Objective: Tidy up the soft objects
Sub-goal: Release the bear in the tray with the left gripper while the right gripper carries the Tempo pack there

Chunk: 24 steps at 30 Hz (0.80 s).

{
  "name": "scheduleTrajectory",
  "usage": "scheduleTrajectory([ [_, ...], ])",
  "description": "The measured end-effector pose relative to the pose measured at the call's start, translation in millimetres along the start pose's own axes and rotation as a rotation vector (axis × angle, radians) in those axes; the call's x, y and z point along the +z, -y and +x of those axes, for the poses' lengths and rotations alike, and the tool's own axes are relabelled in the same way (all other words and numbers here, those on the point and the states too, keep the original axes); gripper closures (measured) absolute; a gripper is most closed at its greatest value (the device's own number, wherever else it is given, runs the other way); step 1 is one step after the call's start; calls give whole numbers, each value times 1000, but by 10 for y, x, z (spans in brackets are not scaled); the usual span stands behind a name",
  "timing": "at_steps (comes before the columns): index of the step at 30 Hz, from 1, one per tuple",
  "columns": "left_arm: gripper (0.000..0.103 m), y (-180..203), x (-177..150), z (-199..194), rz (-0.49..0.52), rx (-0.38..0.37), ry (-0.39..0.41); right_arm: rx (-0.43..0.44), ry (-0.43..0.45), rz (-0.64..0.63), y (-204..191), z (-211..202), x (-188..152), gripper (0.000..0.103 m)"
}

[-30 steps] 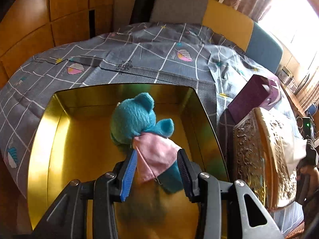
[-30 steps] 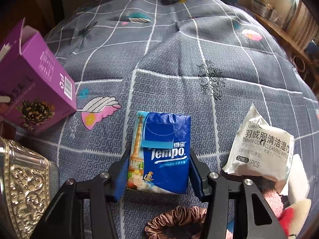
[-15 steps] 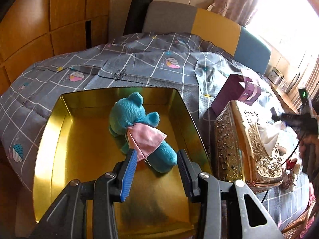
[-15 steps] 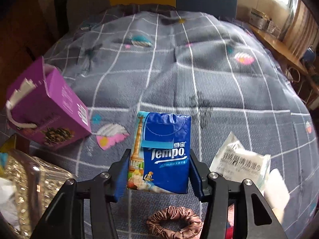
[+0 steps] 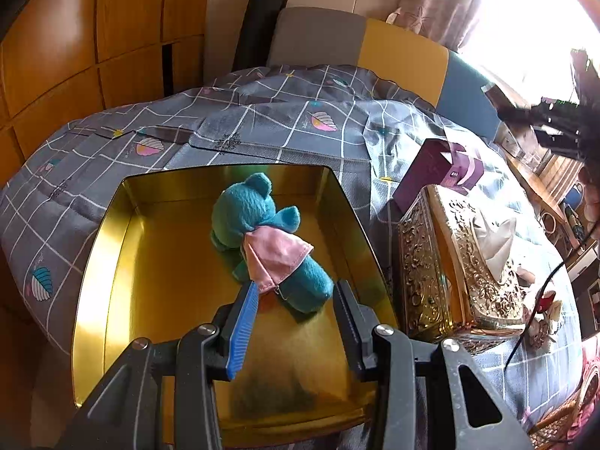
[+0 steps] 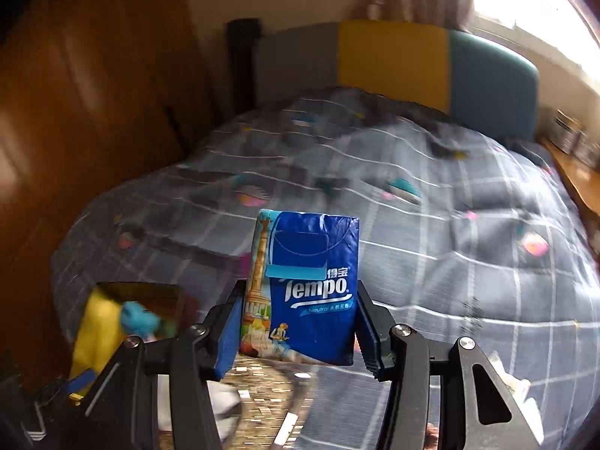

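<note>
Where a wood-panelled wall meets a bright curtained window, a bed (image 5: pixel 285 138) fills the room, covered in a grey quilt with white grid lines and small leaf prints, against a padded headboard (image 6: pixel 393 63) in grey, yellow and blue. On the quilt sits a shallow gold tin (image 5: pixel 112 262), and lying inside it is a teal teddy bear (image 5: pixel 247 221) in a pink dress. Just beside the tin stands an ornate gold tissue box (image 5: pixel 423 262), with a purple carton (image 5: pixel 431 172) behind it. The left claw (image 5: pixel 296 322) hangs above the tin, its fingers partly apart and gripping nothing, the bear's legs just beyond the tips. The right claw (image 6: pixel 300 326) is raised above the bed, its pads pressed on a blue pack of tissues (image 6: pixel 311 288).
</note>
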<state>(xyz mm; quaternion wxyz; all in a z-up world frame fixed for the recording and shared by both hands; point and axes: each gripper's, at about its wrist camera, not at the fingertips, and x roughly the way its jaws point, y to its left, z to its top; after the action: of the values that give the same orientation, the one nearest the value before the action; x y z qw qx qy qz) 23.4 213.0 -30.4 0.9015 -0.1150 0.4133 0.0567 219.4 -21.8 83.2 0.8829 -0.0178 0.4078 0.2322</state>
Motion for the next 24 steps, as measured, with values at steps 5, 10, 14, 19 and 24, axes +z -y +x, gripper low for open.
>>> scheduleTrajectory([
  [5, 61, -52, -33, -8, -2, 8, -2, 131, -7, -111, -591, -59, -93, 50],
  [10, 61, -134, -55, -14, -22, 9, -4, 230, -34, -221, -1086, -85, -299, 50],
  [14, 61, -265, -62, -40, -56, 13, 2, 264, -64, -301, -1393, -43, -528, 50],
  [19, 61, -529, -83, -60, -127, 48, 3, 287, -122, -365, -1637, 71, -840, 50],
  [24, 61, -774, -122, -74, -198, 78, 1, 293, -197, -435, -1893, 282, -1160, 49],
])
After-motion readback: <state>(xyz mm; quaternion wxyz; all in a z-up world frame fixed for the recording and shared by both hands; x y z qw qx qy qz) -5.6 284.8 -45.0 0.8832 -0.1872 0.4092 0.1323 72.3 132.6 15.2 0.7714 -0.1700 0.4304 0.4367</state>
